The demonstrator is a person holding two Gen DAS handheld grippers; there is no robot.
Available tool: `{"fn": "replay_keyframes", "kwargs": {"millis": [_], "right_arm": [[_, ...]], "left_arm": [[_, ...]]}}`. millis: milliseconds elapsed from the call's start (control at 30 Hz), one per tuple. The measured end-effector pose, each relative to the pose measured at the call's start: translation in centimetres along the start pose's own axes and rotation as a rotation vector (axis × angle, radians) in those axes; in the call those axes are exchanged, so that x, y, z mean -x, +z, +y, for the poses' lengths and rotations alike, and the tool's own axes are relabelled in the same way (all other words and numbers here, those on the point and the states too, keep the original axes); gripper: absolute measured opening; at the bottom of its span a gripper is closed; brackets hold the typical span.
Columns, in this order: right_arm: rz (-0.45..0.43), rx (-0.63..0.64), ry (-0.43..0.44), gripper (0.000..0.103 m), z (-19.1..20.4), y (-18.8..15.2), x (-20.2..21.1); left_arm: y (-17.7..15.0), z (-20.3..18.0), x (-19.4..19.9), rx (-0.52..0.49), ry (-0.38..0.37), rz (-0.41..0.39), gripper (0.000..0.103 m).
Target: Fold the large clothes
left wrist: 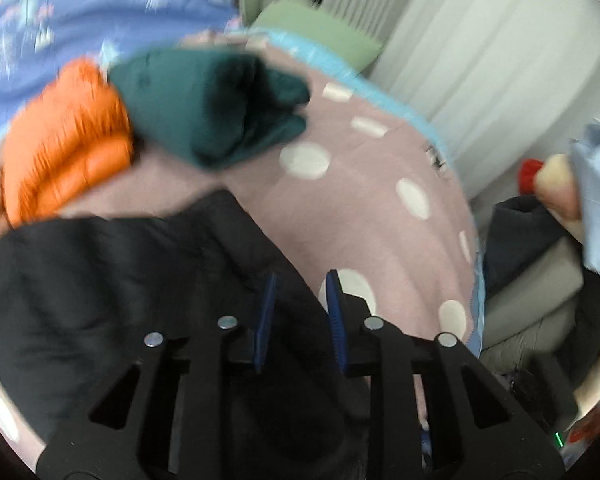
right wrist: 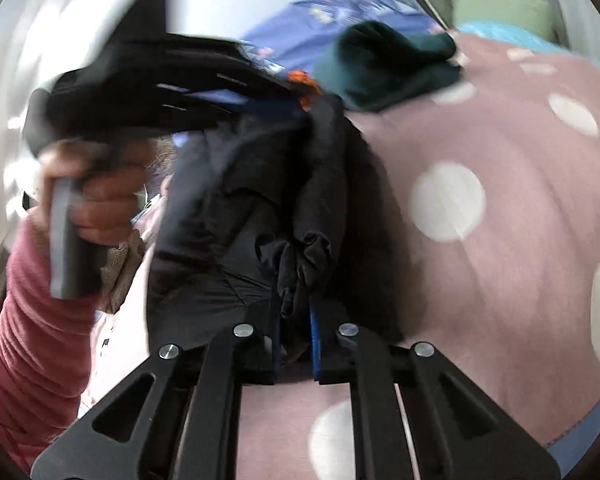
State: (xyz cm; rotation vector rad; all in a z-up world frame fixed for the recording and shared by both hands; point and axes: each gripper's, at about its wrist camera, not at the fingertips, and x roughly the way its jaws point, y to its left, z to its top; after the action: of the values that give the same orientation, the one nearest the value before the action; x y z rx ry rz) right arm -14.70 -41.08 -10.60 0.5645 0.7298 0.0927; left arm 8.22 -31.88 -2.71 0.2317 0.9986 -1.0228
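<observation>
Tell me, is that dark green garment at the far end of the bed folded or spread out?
Folded. The dark green garment sits as a compact, layered bundle on the pink polka-dot blanket, beside an orange garment, with doubled edges showing at one end.

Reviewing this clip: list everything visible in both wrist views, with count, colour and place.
Black jacket: one, black, on the blanket, pinched at both ends.
Green garment: one, dark green, folded, far side of the blanket.
Orange garment: one, orange, puffy, beside the green one.
Blanket: one, pink with white dots, covering the bed.
Sheet: one, blue, patterned, behind the blanket.
Cushion: one, pale green, by the curtain.
Left claw: black with blue pads, closed on the jacket edge.
Right claw: black, gripping a jacket fold.
Left hand: one, pink sleeve.
</observation>
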Motion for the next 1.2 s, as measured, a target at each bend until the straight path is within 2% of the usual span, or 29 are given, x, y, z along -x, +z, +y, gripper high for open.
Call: {"fn": "replay_keyframes", "kwargs": {"millis": [133,233,300,333,367,433,533,633,700,767,833,900,1033,1200], "right_arm": [[0.014,-0.028,-0.032,0.011,-1.2,-0.8,-0.3],[0.022,-0.021,-0.051,0.012,-1.2,-1.1,-0.7],[0.024,0.011,-0.081,0.013,-0.6,-1.2,-0.9],[0.023,0.024,-0.093,0.018,-0.4,-1.0,-1.1],[0.017,0.043,-0.120,0.028,0.1,-0.9,-0.9],[-0.011,0.084,-0.191,0.037,1.1,-0.7,-0.1],[-0.080,0.146,-0.224,0.037,2.4,-0.1,1.7],[-0.155,0.215,-0.184,0.037,4.1,0.6,2.7],[-0.169,0.265,-0.161,0.037,5.3,0.7,2.3],[-0.132,0.297,-0.177,0.037,5.6,0.5,0.2],[-0.052,0.280,-0.250,0.037,4.4,0.0,-3.3],[-0.023,0.251,-0.267,0.038,3.1,-0.6,-5.2],[0.016,0.242,-0.292,0.038,2.6,-0.9,-6.2],[0.051,0.236,-0.291,0.038,1.9,-0.6,-7.0]], "left_arm": [[-1.8,1.9,4.9,-0.036,0.073,-0.114,0.026],[-4.0,4.8,6.0,-0.031,0.142,-0.141,0.026],[-5.2,6.5,5.0,-0.001,0.157,-0.109,0.026],[-5.9,7.5,3.9,0.030,0.160,-0.082,0.025],[-6.1,8.1,3.3,0.045,0.162,-0.075,0.026],[-6.2,8.3,1.9,0.040,0.181,-0.067,0.026],[-6.1,7.7,-0.2,0.004,0.204,-0.049,0.026],[-6.0,7.3,-1.7,-0.031,0.216,-0.027,0.026],[-6.1,7.0,-2.5,-0.062,0.240,-0.020,0.027],[-6.6,7.0,-3.0,-0.087,0.257,-0.025,0.027],[-7.0,7.2,-3.3,-0.095,0.262,-0.035,0.027],[-7.3,7.3,-3.4,-0.111,0.261,-0.055,0.027],[-8.4,7.1,-3.7,-0.144,0.271,-0.101,0.027],[-8.7,6.5,-4.5,-0.183,0.318,-0.101,0.027]]}}
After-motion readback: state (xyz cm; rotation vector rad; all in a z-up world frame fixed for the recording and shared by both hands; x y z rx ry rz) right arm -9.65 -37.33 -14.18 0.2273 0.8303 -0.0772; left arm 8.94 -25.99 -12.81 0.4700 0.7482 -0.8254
